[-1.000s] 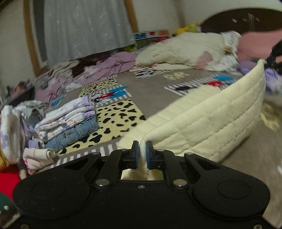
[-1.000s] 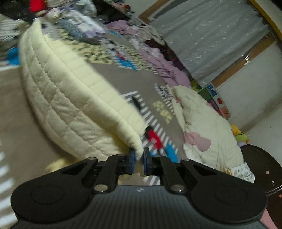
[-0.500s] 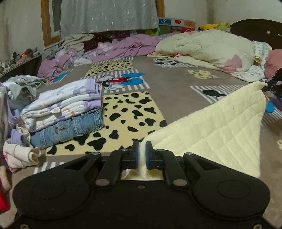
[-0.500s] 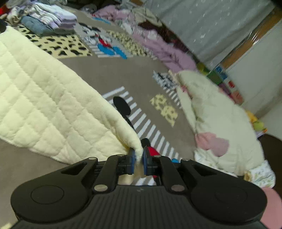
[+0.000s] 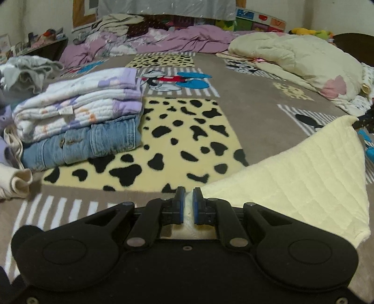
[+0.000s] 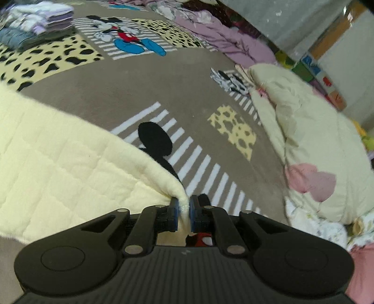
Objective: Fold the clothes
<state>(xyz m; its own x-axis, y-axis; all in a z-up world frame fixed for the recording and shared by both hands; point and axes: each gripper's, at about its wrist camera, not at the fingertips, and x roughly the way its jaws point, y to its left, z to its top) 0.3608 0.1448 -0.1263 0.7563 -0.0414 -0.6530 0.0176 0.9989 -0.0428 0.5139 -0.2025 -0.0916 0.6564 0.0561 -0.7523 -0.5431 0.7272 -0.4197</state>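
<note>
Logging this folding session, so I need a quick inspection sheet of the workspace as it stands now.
Surface: patterned rug, cow-spot and cartoon patches.
Job's things: cream quilted cloth, held at two corners, spread low over the rug.
Clutter: folded stack with jeans at the bottom; purple bedding; cream duvet.
Grippers: left gripper and right gripper both shut on the cloth.
Cables: nothing seen.
Surroundings: grey curtain, toy boxes along the wall.

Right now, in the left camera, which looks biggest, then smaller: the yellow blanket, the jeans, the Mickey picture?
1. Yellow blanket, though it is nearest the camera, which makes it look bigger.
2. Jeans.
3. Mickey picture, farthest away.
</note>
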